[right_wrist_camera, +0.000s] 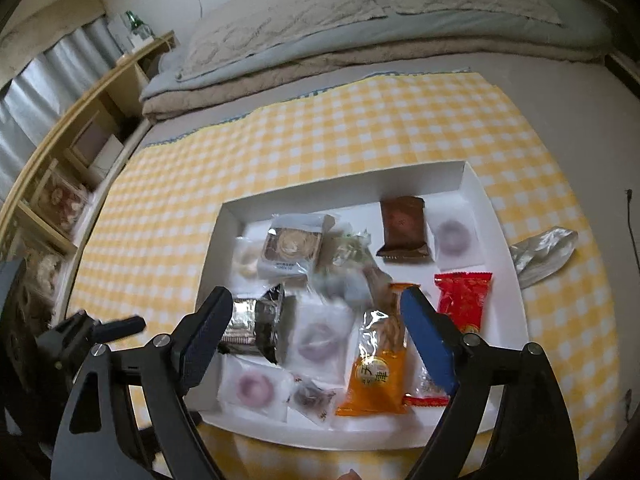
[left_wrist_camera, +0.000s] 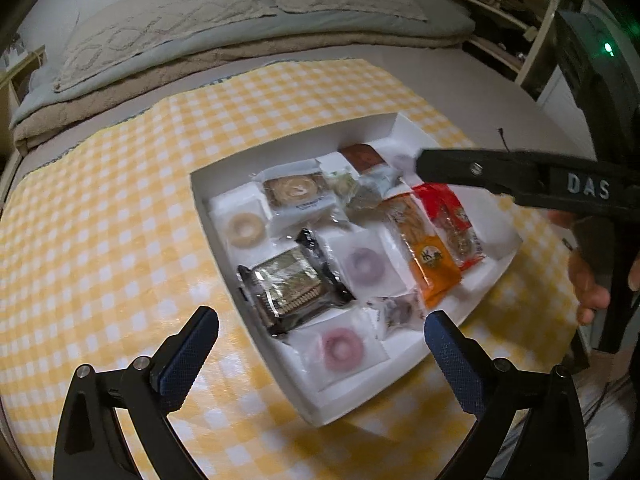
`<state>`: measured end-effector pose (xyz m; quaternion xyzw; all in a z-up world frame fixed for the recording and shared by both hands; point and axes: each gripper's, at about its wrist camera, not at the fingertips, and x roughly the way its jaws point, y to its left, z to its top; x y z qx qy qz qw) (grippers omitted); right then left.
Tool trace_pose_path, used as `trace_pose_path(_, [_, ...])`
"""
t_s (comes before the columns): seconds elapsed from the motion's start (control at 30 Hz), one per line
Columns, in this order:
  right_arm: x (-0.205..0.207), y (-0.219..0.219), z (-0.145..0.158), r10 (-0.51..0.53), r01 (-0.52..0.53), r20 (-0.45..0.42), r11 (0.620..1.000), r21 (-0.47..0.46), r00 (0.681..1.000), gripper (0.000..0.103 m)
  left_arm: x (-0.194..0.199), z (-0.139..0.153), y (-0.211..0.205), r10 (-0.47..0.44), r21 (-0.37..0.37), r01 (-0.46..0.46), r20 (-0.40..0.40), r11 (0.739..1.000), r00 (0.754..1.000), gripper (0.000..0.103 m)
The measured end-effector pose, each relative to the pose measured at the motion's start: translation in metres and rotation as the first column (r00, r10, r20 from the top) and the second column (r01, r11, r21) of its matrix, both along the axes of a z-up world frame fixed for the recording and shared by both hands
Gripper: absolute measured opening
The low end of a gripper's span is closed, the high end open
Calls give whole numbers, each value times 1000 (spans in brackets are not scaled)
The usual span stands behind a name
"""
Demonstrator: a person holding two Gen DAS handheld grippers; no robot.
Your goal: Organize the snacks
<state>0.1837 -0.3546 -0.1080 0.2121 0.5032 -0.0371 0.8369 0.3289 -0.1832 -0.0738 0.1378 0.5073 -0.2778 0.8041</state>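
The left gripper (left_wrist_camera: 320,344) hovers with fingers spread wide, nothing between them. The shallow white cardboard tray (right_wrist_camera: 508,280) on the yellow-checked cloth (right_wrist_camera: 320,128) holds nearly all the wrapped snacks — ring cookies, orange (right_wrist_camera: 376,376) and red (right_wrist_camera: 464,300) packets. The right gripper (right_wrist_camera: 316,340) hangs over it, fingers apart — empty. One crinkled silver wrapper (right_wrist_camera: 544,252) lies outside, probably left to tidy.

Both the left gripper (left_wrist_camera: 320,344) and right gripper (right_wrist_camera: 316,324) tilt steeply downward, jaws spread wide and empty.

black grippers (left_wrist_camera: 320,344); blue pads (left_wrist_camera: 186,356)
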Motion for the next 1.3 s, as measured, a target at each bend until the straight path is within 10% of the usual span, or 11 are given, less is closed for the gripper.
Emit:
trace_pose_path(0.27, [-11,1,7,6,-6,-9,1000,-21,1000,103,-4,9,14,19,-28,-19,17,999,1000,103])
trace_pose_path(1.3, [-77,43,105,47,-11,172,978,-209,984,103,-91,113,82,139,-151,-107,223,983,965,103])
